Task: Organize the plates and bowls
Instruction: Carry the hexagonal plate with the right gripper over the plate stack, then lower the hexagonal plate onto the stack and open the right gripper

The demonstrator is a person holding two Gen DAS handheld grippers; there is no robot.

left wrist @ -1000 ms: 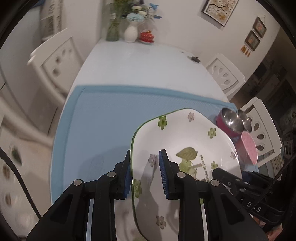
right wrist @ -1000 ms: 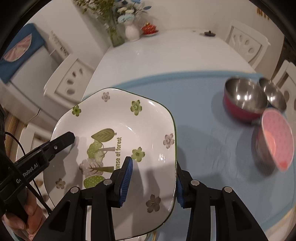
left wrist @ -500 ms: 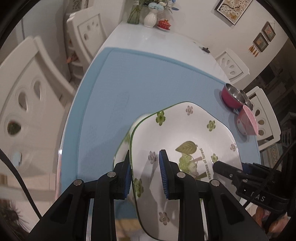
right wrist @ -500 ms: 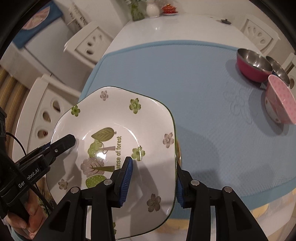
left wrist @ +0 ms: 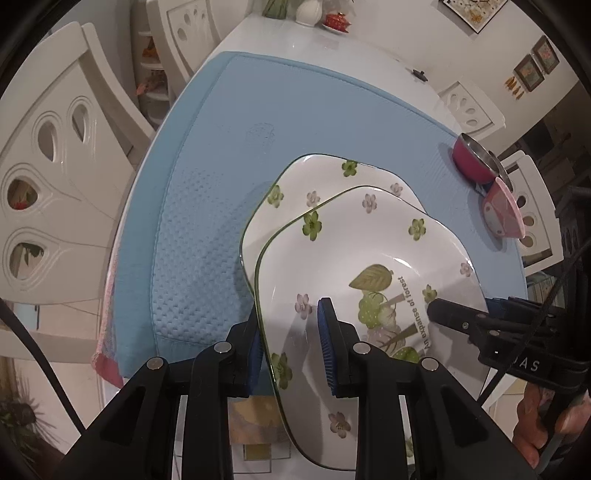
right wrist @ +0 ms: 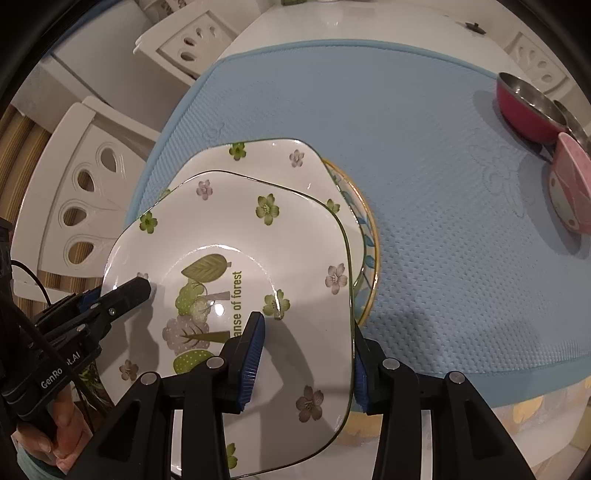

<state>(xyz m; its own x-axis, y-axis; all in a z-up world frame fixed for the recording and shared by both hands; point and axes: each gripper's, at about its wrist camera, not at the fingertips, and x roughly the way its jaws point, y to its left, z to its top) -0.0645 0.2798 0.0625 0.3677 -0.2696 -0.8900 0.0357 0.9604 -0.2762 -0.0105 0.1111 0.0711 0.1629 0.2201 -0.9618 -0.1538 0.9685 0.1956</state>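
A white square plate with green flowers and a tree print (left wrist: 369,258) (right wrist: 236,251) is held from both sides. My left gripper (left wrist: 291,347) is shut on its left rim. My right gripper (right wrist: 306,354) is shut on its right rim. It hovers just above a matching flowered plate (left wrist: 325,173) (right wrist: 273,155) that lies on the blue mat (left wrist: 258,122) (right wrist: 406,129). Under that lies a round plate with a yellow rim and blue pattern (right wrist: 369,236).
A red steel bowl (left wrist: 476,158) (right wrist: 524,107) and a pink bowl (left wrist: 502,214) (right wrist: 572,184) sit at the mat's right edge. White chairs (left wrist: 55,155) (right wrist: 92,177) stand along the table's left side. A vase and small red dish (left wrist: 336,18) are at the far end.
Both grippers have carried the held plate down and back toward the near table edge. The matching plate and the round plate under it have come into view.
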